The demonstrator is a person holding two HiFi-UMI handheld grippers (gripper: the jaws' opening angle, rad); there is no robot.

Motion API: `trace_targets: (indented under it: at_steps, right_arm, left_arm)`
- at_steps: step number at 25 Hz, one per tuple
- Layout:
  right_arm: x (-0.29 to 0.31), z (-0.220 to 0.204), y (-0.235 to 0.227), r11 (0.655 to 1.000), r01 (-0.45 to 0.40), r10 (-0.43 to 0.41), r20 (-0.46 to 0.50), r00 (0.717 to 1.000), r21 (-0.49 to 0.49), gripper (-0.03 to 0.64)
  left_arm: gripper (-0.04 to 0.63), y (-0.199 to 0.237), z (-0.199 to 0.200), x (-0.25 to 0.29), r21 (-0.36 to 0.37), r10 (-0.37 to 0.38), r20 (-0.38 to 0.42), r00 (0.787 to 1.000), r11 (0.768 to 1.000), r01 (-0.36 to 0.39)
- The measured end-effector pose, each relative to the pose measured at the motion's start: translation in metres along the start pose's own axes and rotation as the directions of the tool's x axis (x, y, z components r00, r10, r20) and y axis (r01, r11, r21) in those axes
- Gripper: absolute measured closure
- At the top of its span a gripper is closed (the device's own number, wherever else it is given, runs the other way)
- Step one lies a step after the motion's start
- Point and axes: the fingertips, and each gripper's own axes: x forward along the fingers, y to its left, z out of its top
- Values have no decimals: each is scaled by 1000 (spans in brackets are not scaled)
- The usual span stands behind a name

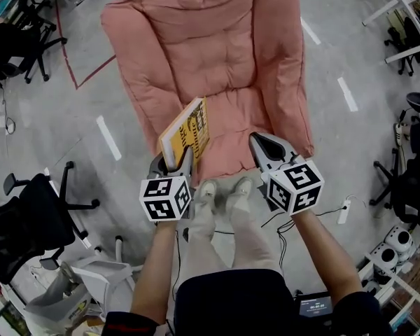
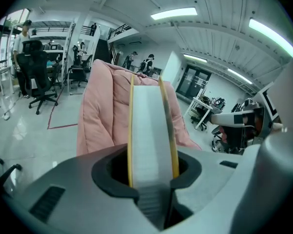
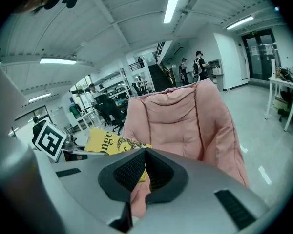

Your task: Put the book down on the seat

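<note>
**Left hand-held gripper (image 1: 173, 161) clamps the yellow book (image 1: 185, 133) before the pink seat (image 1: 241, 121)**

The book stands between the left hand-held gripper's dark, cupped jaws with its page edge toward the camera. It shows as a pale grey block of pages framed by two thin yellow covers. The jaws are part-way apart and pinch it on both sides. It rises straight out from the jaw tips, tilted in the head view, with its far end over the front left of the seat cushion. The cover is matt yellow with black print. From the right hand-held gripper (image 1: 260, 143) only the letters "nge" and a dark drawing beside them can be read. That gripper is just right of the left one, with its ribbed pads closed together at the tip and nothing in them. Each gripper carries a white marker cube (image 1: 166, 197) with black squares. Beyond both lies the armchair (image 1: 210, 47), soft and salmon-pink, quilted into puffy panels with rolled arms. It sits on a glossy grey floor (image 1: 91, 103) marked with white tape dashes
</note>
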Motion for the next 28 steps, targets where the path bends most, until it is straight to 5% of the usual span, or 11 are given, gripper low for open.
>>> trace_targets:
  at_steps: [28]
  right_arm:
    - [44, -67, 5, 998, -43, 47, -89, 995, 45, 597]
  left_arm:
    - [449, 44, -64, 45, -91, 46, -109, 993, 994, -56]
